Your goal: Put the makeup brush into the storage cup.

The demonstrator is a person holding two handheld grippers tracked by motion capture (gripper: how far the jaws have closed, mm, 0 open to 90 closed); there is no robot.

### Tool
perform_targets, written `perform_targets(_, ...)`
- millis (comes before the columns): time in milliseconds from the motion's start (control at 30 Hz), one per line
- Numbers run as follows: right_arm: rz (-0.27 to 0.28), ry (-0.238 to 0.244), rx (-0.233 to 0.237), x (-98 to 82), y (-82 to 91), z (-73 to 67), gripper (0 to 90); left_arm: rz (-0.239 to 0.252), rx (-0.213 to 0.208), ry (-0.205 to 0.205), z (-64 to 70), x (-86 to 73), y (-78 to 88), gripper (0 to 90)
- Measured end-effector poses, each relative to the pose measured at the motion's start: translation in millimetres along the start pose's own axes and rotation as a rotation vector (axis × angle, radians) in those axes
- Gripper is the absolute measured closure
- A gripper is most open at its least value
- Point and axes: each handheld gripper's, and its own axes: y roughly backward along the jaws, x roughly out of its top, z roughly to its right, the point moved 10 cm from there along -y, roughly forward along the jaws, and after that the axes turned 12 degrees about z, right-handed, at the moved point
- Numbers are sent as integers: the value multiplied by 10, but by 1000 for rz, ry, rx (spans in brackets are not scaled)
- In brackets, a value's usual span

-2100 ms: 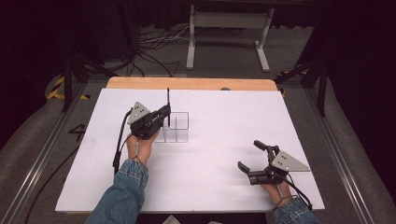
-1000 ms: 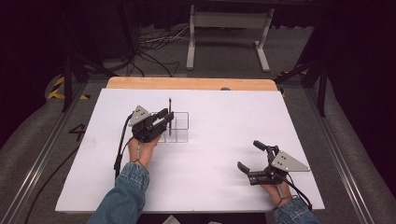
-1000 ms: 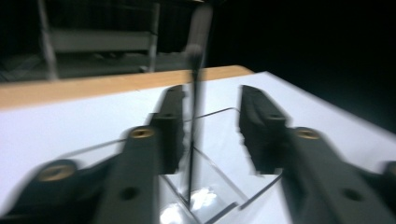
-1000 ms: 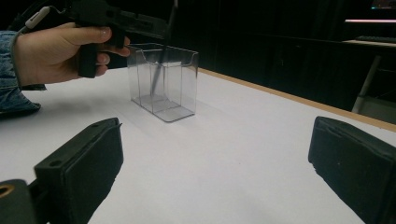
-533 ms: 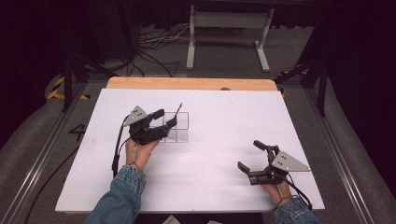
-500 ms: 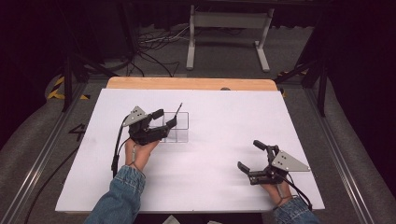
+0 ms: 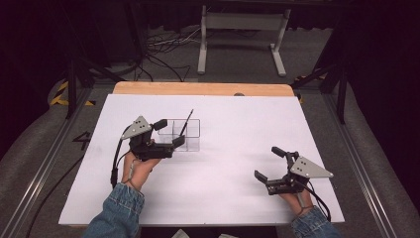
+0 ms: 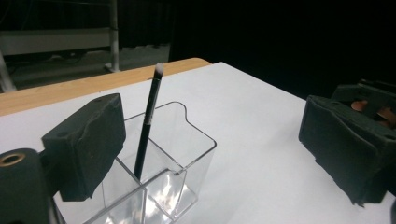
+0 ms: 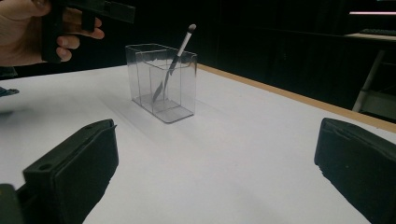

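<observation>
Table: your white rectangular tabletop (image 7: 223, 163) with a bare wooden strip along its far edge carries everything listed here.
Organiser: the clear plastic box with inner dividers (image 7: 190, 141) stands upright on the left half of the table, well apart from your right hand.
Left gripper: your left black two-jaw gripper (image 7: 167, 135) hovers just beside the near left side of the box; its jaws have just been opening and stand wide, with nothing pressed between the pads and the box below and between them in the left gripper view.
Right gripper: your right black two-jaw gripper (image 7: 270, 163) sits low near the table's right near corner, jaws spread wide and empty.
Brush: the thin black stick with a pale tip (image 8: 148, 119) leans tilted inside a far compartment of the box, tip above the rim, touched by neither gripper.
</observation>
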Motion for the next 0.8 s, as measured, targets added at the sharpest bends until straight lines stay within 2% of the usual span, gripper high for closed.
perform_targets(67, -7, 7, 4, 19, 16, 4, 1, -5, -10, -6, 23, 0, 34, 62)
perform_targets(100, -9, 3, 2, 27, 25, 10, 1, -12, -15, -29, 41, -3, 64, 58)
perform_targets(300, -5, -3, -8, 66, 57, 58, 2, -42, -40, -54, 97, -25, 179, 52)
perform_targets(467, -24, -2, -16, 73, 83, 87, 3, -29, -76, -68, 143, -21, 327, 45)
perform_targets(633, -22, -8, -25, 111, 117, 118, 3, -19, -82, -91, 127, -48, 463, 43)
perform_targets(800, -32, -15, -16, 110, 133, 129, 4, -23, -80, -93, 116, -100, 589, 33)
